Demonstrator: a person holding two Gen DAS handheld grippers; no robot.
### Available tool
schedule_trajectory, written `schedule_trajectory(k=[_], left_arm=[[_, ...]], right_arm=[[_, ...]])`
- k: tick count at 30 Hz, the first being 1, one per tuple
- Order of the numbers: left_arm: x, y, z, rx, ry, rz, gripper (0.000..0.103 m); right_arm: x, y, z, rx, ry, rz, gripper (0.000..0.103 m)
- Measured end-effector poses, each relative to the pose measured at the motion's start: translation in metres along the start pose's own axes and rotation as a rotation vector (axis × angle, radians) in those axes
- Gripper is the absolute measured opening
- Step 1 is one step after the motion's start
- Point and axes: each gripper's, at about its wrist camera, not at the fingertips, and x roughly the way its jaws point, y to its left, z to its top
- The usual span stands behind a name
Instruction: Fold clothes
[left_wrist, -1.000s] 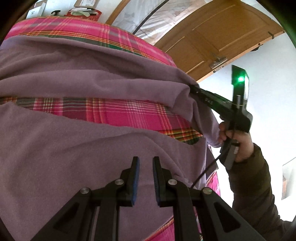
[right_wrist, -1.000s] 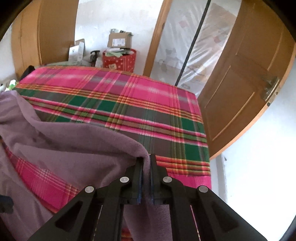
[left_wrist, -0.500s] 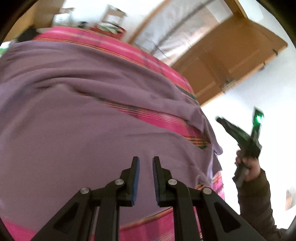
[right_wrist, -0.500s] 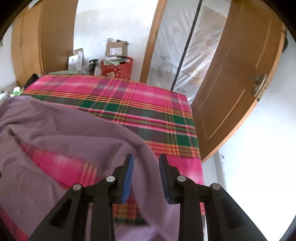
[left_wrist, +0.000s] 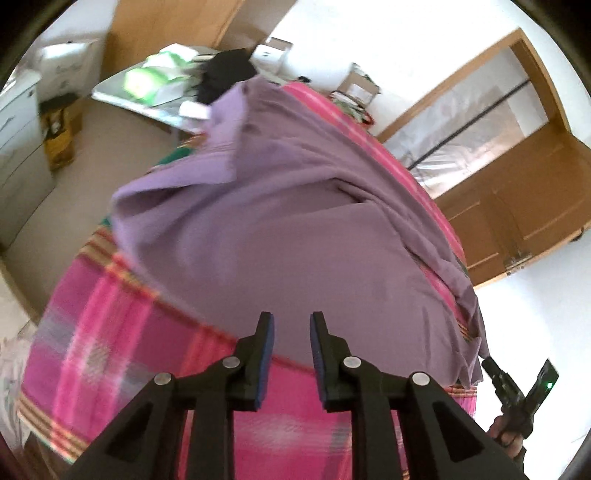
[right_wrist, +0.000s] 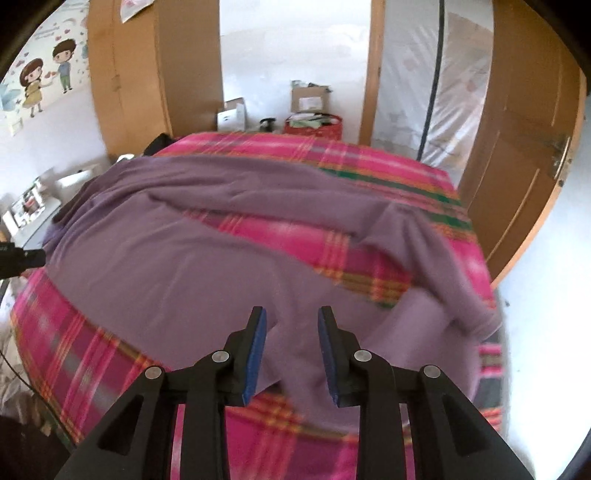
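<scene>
The purple garment lies spread, still wrinkled, on the plaid bedcover; no fold is complete. The left gripper, its jaws having just widened, and the right gripper both stand apart, holding nothing.

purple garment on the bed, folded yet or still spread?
Spread, not folded. The purple garment lies loosely across the plaid blanket, wrinkled, with a strip of plaid showing between its parts and no neat fold.

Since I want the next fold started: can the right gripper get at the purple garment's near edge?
Probably yes: the right gripper stands open just above the purple garment, with nothing between them.
</scene>
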Motion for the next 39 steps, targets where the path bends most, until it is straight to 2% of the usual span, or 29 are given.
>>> schedule_trajectory(k=[5,9,14,16,20,24,25,32,36,39], left_arm=[[-0.006,0.03,-0.004,-0.062,-0.014,0.042,0.021],[-0.006,0.047,-0.003,-0.117,-0.051,0.091,0.021],[-0.001,0.066,0.007,-0.179,-0.072,0.108,0.021],[-0.001,0.07,0.012,-0.185,-0.113,0.155,0.021],[0.0,0.076,0.026,-0.156,-0.145,0.197,0.021],[-0.005,0.065,0.038,-0.036,-0.217,0.337,0.021],[-0.006,0.064,0.042,-0.022,-0.227,0.338,0.021],[0.009,0.054,0.06,0.086,-0.186,0.386,0.021],[0.013,0.037,0.062,0.2,-0.206,0.457,0.021],[0.017,0.03,0.068,0.25,-0.21,0.483,0.021]], right_arm=[[0.011,0.029,-0.024,-0.039,0.028,0.092,0.03],[0.022,0.057,-0.04,-0.126,0.025,0.113,0.031],[0.031,0.08,-0.048,-0.164,0.036,0.149,0.032],[0.034,0.084,-0.05,-0.171,0.041,0.158,0.032],[0.041,0.087,-0.048,-0.169,0.061,0.189,0.033],[0.04,0.09,-0.047,-0.164,0.053,0.201,0.033],[0.039,0.09,-0.047,-0.159,0.052,0.204,0.033],[0.042,0.089,-0.042,-0.119,0.048,0.216,0.033],[0.044,0.09,-0.043,-0.107,0.057,0.217,0.033],[0.046,0.09,-0.043,-0.096,0.061,0.22,0.033]])
